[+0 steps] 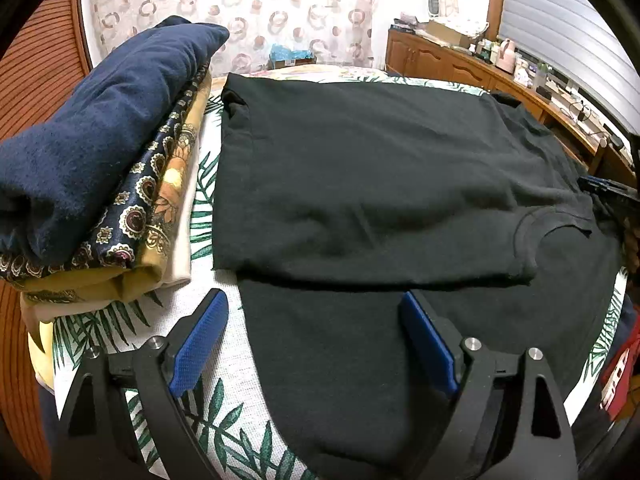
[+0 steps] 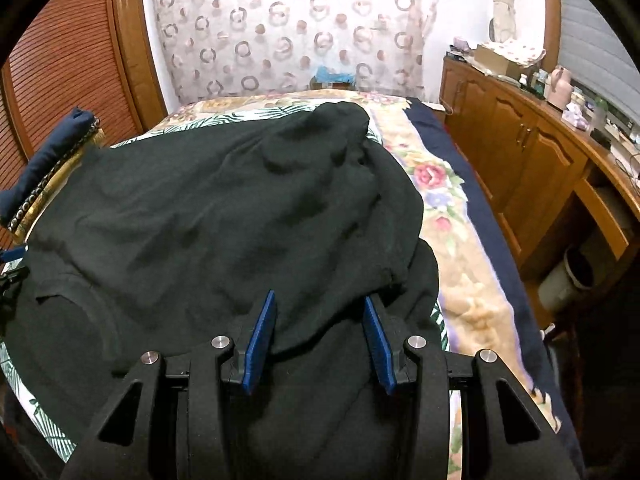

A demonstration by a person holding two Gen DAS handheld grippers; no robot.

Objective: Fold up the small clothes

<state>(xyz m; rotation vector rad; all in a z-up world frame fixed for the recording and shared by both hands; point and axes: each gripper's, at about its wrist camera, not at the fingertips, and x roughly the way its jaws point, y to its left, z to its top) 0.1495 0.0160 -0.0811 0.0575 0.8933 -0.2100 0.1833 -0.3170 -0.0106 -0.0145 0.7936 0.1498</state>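
Observation:
A black T-shirt (image 1: 360,184) lies spread on the bed, its upper part folded over so the collar (image 1: 532,236) shows at the right. My left gripper (image 1: 314,308) is open and empty, just above the shirt's near left edge. My right gripper (image 2: 320,308) is open, its blue pads (image 2: 262,340) on either side of a raised fold of the same shirt (image 2: 240,216), not closed on it. The collar also shows in the right wrist view (image 2: 80,300).
A stack of folded clothes, navy on top (image 1: 100,140) over patterned pieces (image 1: 160,200), sits left of the shirt, also visible in the right wrist view (image 2: 44,160). A leaf-print cloth (image 1: 224,400) covers the bed. A wooden cabinet (image 2: 540,168) stands along the right.

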